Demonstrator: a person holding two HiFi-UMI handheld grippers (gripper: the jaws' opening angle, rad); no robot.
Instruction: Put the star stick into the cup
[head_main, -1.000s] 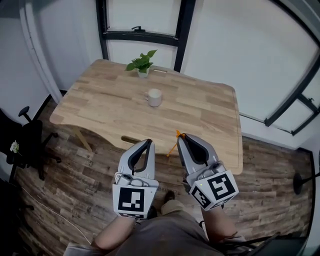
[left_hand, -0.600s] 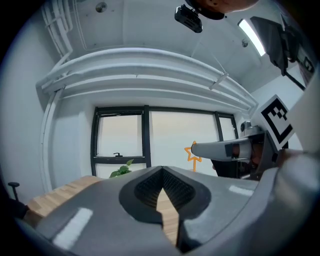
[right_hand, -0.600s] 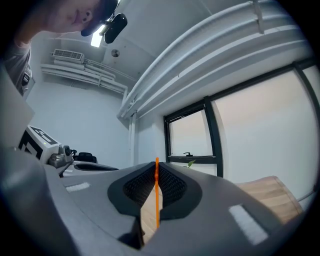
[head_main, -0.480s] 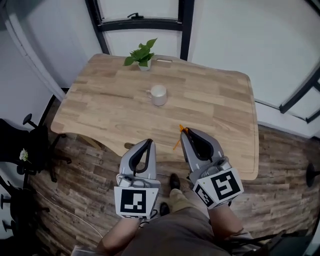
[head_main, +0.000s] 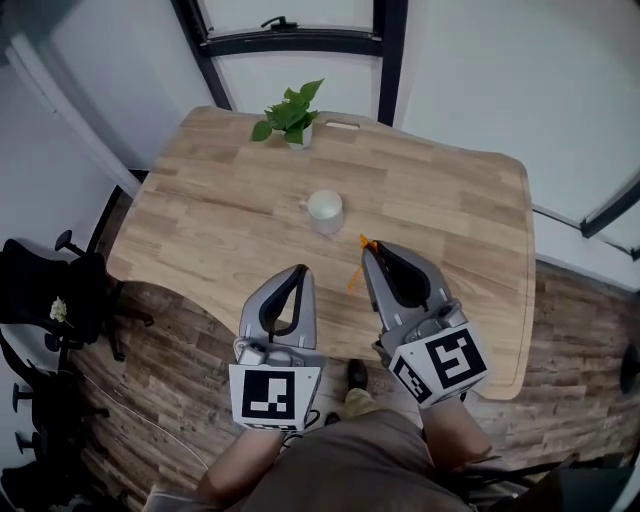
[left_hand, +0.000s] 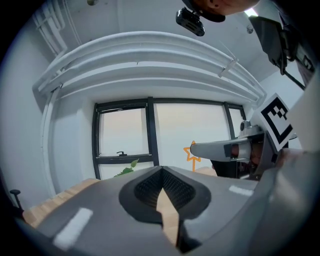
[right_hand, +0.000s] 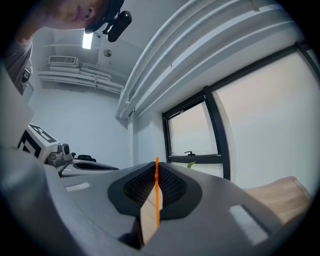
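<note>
right gripper (right_hand: 155, 169) pinches the star stick (right_hand: 156, 202), edge-on in its view; left gripper (left_hand: 161, 171), pressed together, sees the star, apparently hollow

head view steeply down over table (head_main: 215, 215); gripper views low, forward, sharing window (left_hand: 124, 136).

Soft daylight enters through the overexposed black-framed window (left_hand: 150, 130); shadows on the pale wooden table (head_main: 200, 220) are faint. Both gripper views curve strongly, corners vignetted black.

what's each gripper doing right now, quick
left gripper: closed, empty
right gripper: closed on the star stick
</note>
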